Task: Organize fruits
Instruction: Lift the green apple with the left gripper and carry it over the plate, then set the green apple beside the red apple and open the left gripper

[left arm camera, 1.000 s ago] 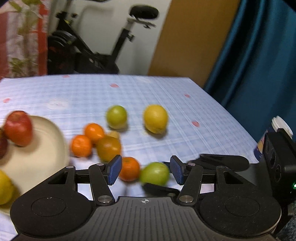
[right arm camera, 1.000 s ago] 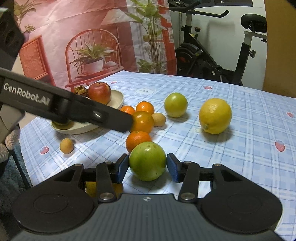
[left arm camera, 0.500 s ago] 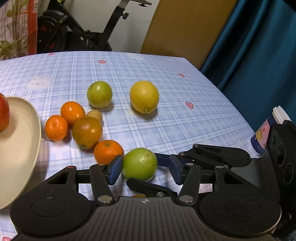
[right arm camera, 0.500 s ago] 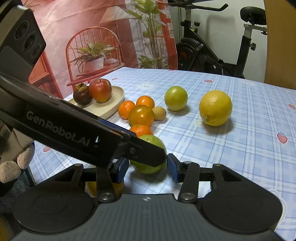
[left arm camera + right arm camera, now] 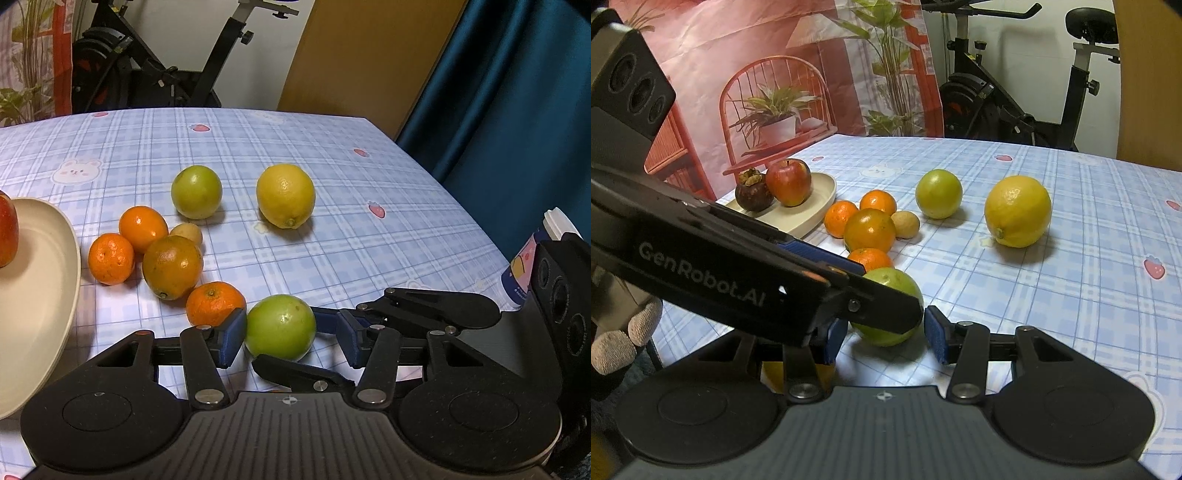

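- A green fruit (image 5: 280, 321) is seen resting on the checked tablecloth (image 5: 369, 221), near the front edge, with both tools brought in around it.
- The left gripper (image 5: 291, 334) is set astride this fruit. Its jaws have just been closing with the fruit between them. One blue pad is touching the fruit's side and the other is kept apart from it, so the fruit is not yet clamped.
- The right gripper (image 5: 882, 338) is placed around the same fruit from another side. Its pads are seen right at the fruit, but one is hidden by the left tool's finger, so whether it is clenched cannot be told.
- An orange (image 5: 216, 302) is found just beside the green fruit. A darker orange (image 5: 172, 266), two more oranges (image 5: 110, 264) (image 5: 143, 228) and a small tan fruit (image 5: 186, 233) are clustered behind it.
- A second green fruit (image 5: 196, 192) and a lemon (image 5: 286, 195) are set farther back, apart from each other.
- A cream plate (image 5: 812, 218) is placed left of the cluster. An apple (image 5: 788, 181) and a mangosteen (image 5: 753, 192) are held on it, touching.
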`<state>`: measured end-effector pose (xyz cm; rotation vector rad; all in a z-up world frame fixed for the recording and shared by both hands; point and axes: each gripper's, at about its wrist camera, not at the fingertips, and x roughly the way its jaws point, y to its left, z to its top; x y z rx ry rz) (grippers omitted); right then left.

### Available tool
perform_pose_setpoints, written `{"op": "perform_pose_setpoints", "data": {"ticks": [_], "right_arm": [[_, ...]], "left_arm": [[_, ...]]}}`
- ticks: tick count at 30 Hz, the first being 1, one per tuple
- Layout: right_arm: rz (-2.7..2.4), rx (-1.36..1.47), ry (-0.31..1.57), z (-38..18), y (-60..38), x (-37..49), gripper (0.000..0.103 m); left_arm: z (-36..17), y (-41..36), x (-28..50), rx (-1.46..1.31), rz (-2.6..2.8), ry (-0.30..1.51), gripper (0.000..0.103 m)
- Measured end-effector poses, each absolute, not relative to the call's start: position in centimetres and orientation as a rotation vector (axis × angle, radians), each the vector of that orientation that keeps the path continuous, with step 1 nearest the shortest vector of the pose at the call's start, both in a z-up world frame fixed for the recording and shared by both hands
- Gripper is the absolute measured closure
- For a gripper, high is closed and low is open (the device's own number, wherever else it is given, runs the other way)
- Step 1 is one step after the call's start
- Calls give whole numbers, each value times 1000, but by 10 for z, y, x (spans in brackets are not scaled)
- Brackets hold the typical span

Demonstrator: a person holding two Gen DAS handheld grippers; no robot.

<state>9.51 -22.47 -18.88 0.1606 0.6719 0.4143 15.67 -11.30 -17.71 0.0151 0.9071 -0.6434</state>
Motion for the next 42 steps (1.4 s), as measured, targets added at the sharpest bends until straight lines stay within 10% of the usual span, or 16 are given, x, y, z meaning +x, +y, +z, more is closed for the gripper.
{"op": "perform_pose_setpoints", "data": {"ticks": [42], "right_arm": [[621, -130, 664, -133, -93, 215, 55]], "left_arm": [[-153, 31, 217, -290, -357, 771, 57]]}}
